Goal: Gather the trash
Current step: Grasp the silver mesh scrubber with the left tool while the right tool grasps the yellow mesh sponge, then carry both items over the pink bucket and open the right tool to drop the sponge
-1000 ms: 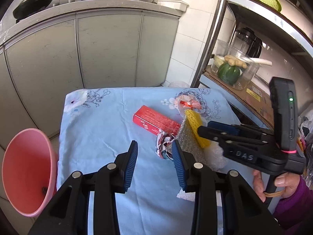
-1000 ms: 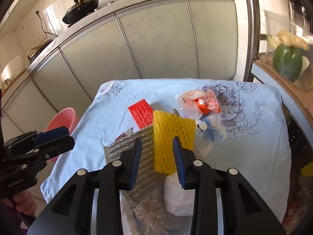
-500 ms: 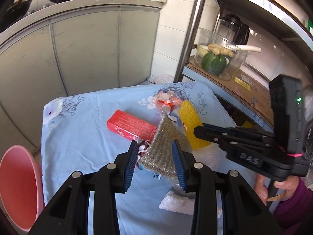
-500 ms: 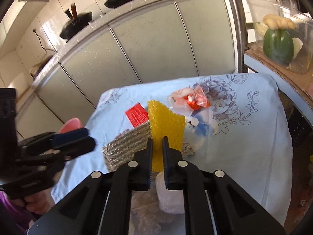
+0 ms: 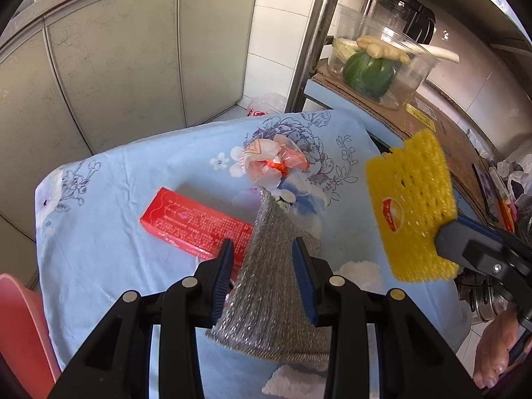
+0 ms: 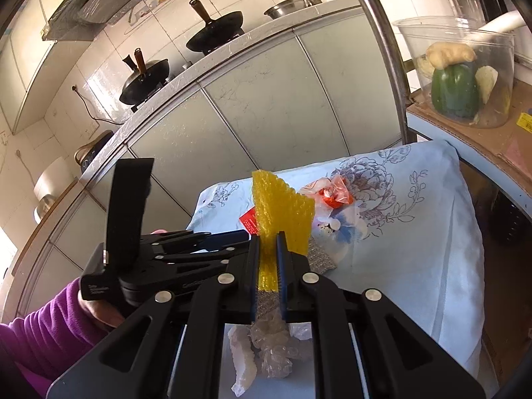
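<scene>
Right tool (image 6: 267, 259) clamped on yellow foam net (image 6: 282, 219).
We see left tool (image 5: 262, 266) gaping around silver mesh (image 5: 272, 299), pads apart, above tabletop (image 5: 109, 232).

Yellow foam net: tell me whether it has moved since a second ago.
Yes. The yellow foam net, clamped in the right gripper, has lifted off the silver mesh, which stays by the red box.
</scene>
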`<act>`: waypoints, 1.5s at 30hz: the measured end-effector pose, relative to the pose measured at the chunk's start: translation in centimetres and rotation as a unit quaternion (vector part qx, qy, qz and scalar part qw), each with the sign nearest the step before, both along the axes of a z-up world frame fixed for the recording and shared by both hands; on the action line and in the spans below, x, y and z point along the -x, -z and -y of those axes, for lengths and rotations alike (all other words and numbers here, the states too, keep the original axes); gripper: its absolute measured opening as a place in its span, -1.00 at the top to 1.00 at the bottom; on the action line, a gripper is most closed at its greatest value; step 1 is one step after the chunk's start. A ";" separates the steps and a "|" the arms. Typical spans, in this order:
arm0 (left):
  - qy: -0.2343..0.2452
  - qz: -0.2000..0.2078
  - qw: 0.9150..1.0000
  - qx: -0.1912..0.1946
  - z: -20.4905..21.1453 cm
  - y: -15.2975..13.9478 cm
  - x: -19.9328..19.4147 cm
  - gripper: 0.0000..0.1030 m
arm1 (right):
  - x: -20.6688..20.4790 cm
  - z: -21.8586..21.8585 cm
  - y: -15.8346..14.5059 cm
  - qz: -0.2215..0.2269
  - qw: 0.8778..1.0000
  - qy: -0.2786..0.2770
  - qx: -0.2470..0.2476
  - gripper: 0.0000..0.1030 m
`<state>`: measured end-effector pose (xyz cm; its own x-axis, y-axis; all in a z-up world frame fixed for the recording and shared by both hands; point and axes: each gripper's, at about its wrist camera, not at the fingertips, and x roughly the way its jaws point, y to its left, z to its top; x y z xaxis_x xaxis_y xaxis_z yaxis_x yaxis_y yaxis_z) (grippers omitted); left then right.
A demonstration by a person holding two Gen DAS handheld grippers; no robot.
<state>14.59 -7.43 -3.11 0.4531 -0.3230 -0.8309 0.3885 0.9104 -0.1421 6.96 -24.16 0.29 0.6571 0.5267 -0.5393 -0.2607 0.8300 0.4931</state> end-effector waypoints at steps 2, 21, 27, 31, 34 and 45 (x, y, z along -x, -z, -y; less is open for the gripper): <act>0.003 0.000 1.000 -0.008 0.5 0.4 -0.2 0.31 | 0.1 0.3 -0.1 0.001 1.000 0.005 -0.001 0.81; -0.015 0.074 0.994 0.082 -4.2 -4.8 4.3 0.91 | 0.1 -0.9 -1.0 0.006 1.000 0.006 0.013 0.81; -0.053 0.103 0.986 0.120 -7.9 -7.2 6.2 0.91 | 0.0 -2.7 -1.5 0.005 1.000 -0.015 0.013 0.81; -0.086 0.122 0.981 0.126 -11.1 -8.0 7.7 0.91 | -0.4 -4.3 -1.6 -0.001 0.999 -0.038 0.009 0.81; -0.123 0.134 0.976 0.123 -13.9 -8.2 8.7 0.91 | -1.0 -6.2 -1.7 -0.009 0.998 -0.064 -0.002 0.81; -0.283 0.154 0.944 0.077 -25.7 -7.1 12.7 0.91 | -3.1 -18.1 -2.0 -0.020 0.979 -0.205 0.002 0.81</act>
<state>1.93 18.24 4.03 0.8011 -0.0630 -0.5952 -0.1099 0.9621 -0.2497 10.02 -6.03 2.32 0.3691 0.7398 -0.5625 -0.5520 0.6615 0.5077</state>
